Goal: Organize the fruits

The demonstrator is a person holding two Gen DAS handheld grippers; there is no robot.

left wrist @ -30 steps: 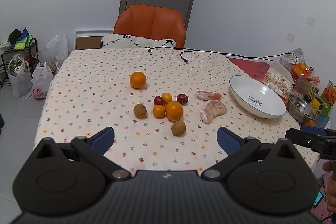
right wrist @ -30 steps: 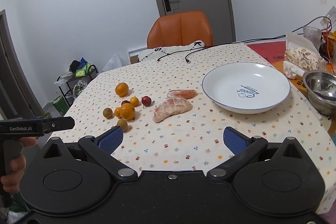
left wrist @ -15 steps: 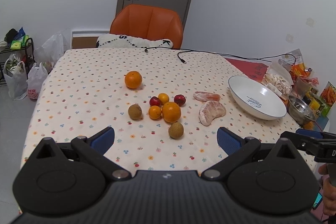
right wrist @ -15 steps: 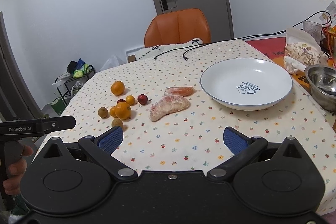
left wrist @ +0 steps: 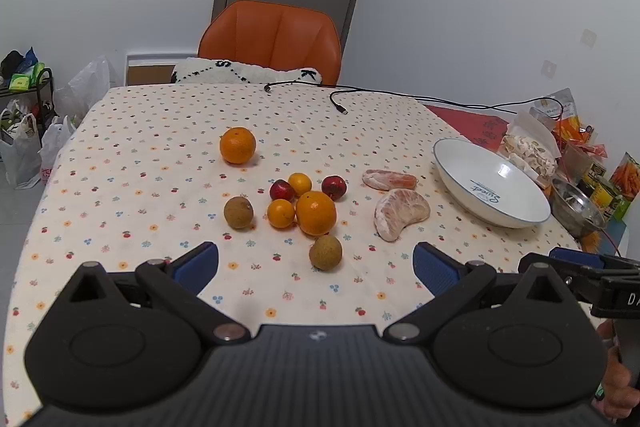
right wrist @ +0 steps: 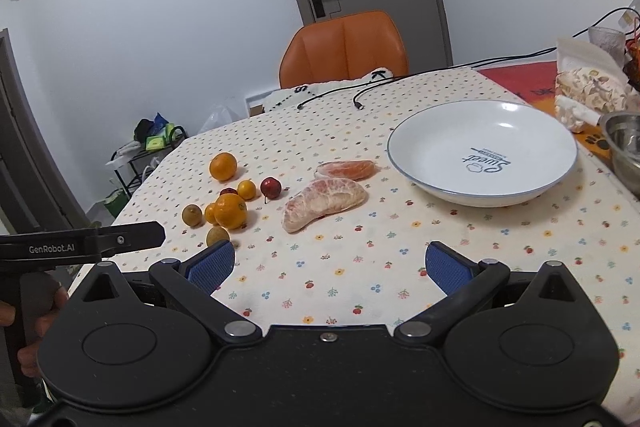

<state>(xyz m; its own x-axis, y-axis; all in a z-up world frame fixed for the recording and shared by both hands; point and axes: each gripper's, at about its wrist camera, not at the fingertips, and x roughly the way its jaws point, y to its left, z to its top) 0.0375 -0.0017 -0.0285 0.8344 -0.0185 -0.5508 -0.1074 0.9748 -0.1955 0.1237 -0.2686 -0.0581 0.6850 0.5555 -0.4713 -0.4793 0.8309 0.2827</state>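
Note:
Fruit lies loose on the dotted tablecloth (left wrist: 132,163): a lone orange (left wrist: 237,145), a bigger orange (left wrist: 315,213) in a cluster with two small tangerines, two red fruits and two brown round fruits (left wrist: 326,252). Two peeled pomelo pieces (left wrist: 400,217) (right wrist: 325,203) lie beside an empty white plate (left wrist: 460,167) (right wrist: 440,131). My left gripper (left wrist: 316,269) hangs open above the near table edge, just short of the nearest brown fruit. My right gripper (right wrist: 328,267) is open too, empty, facing the pomelo and plate.
An orange chair (left wrist: 272,39) stands at the far side, with black cables (left wrist: 340,103) on the cloth. A steel bowl (left wrist: 576,207), snack bags and packets crowd the right edge. Plastic bags and a rack (left wrist: 24,95) sit on the floor at left.
Both grippers have moved forward over the table toward the fruit, so the fruit and plate appear closer. Nothing on the table has shifted, and both grippers stay open.

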